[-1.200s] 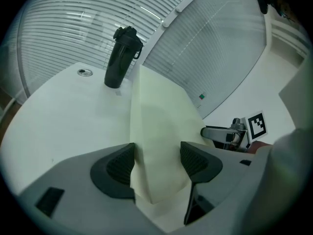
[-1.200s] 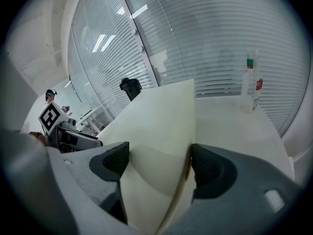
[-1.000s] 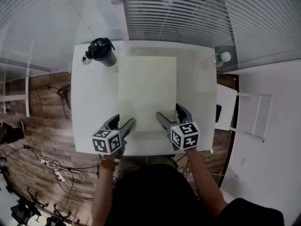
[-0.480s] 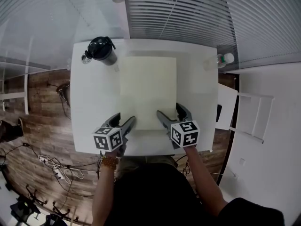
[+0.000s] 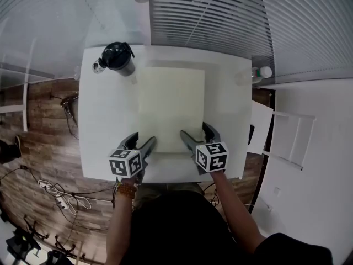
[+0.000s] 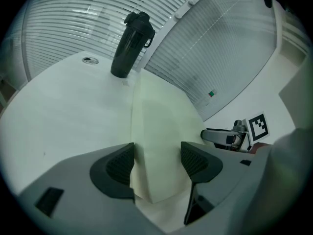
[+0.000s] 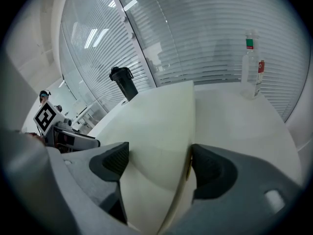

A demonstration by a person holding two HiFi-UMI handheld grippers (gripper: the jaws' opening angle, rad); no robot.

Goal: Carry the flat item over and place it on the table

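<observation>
The flat sheet [image 5: 171,106] lies along the middle of the tabletop [image 5: 105,115], and its near edge reaches almost to the tabletop's near edge. Your left gripper [image 5: 144,142] has its fingers spread around the sheet's near left corner. The right gripper [image 5: 196,132] has its fingers spread around the near right corner. Neither pinches anything.

The sheet looks set down, so the step in hand is probably letting go cleanly. Keep both pairs of fingers wide and draw them straight back over the near edge, level and together, so that no pad catches a corner and skews the sheet. Leave it short of the black bottle [image 5: 117,58] at the far left corner and the clear bottle [image 5: 259,72] by the far right corner.

From the head view the marker cubes cover the sheet's near corners. In the right gripper view the sheet's right edge seems to bow, and I cannot tell whether it rests fully flat there. Its thickness and material cannot be judged either.
</observation>
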